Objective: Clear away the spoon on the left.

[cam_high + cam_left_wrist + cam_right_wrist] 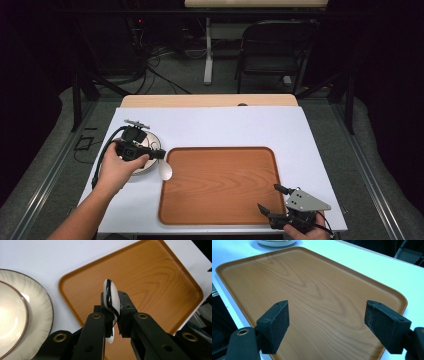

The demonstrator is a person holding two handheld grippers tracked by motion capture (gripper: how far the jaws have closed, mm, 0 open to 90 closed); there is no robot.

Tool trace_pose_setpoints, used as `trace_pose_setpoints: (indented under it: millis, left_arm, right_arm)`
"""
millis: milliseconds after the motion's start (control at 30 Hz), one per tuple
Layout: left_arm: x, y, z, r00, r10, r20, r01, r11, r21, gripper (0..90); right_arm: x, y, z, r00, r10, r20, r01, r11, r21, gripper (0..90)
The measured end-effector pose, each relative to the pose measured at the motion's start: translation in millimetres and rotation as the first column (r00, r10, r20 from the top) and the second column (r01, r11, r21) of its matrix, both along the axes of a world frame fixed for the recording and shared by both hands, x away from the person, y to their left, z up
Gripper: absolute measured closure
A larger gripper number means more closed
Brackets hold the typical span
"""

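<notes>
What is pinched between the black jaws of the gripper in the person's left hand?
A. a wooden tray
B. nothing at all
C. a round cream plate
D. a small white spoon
D: the left gripper has its black pads closed on a small white spoon, held above the left rim of the brown wooden tray, with the round cream plate lying apart beside it.

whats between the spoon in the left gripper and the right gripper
Just bare wooden tray. In the high view the white spoon, clamped in the left gripper, hangs over the tray's left edge; the right gripper waits open opposite.
</notes>
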State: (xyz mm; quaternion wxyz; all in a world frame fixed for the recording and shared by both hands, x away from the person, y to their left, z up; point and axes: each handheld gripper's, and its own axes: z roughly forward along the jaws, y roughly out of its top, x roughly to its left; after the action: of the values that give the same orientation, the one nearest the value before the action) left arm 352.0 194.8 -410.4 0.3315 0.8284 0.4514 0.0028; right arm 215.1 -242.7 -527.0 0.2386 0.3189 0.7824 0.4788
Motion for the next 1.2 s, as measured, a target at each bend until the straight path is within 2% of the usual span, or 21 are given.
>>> trace_pose_setpoints:
  millis: [233, 467, 867, 1100, 1200]
  left_arm:
    - [0.9, -15.3, -11.2, 0.9972, -0.063, -0.04, 0.063, 0.9979, 0.016, 84.5]
    - [1.3, -32.5, -26.8, 0.9928, -0.094, -0.074, 0.095, 0.9954, 0.009, 84.5]
    - [3.3, -61.4, -52.1, 0.9774, -0.163, -0.134, 0.165, 0.9862, 0.007, 84.5]
    - [7.3, -69.1, -64.1, 0.9712, -0.172, -0.166, 0.172, 0.985, -0.011, 84.5]
    - [9.3, -68.8, -65.6, 0.9715, -0.164, -0.172, 0.163, 0.9865, -0.021, 84.4]
  right_arm:
    - [0.0, -0.2, -0.2, 1.0, -0.002, -0.002, 0.002, 1.0, -0.002, 20.0]
    - [0.0, -0.1, -0.3, 1.0, -0.001, -0.004, 0.001, 1.0, -0.001, 20.0]
    - [0.0, -0.5, -0.2, 1.0, 0.001, -0.001, -0.001, 1.0, -0.005, 20.1]
    - [-0.3, -1.2, 0.0, 1.0, 0.0, -0.001, 0.0, 1.0, -0.005, 20.0]
    - [-0.2, -1.5, 0.1, 1.0, 0.0, -0.002, 0.0, 1.0, -0.007, 20.0]
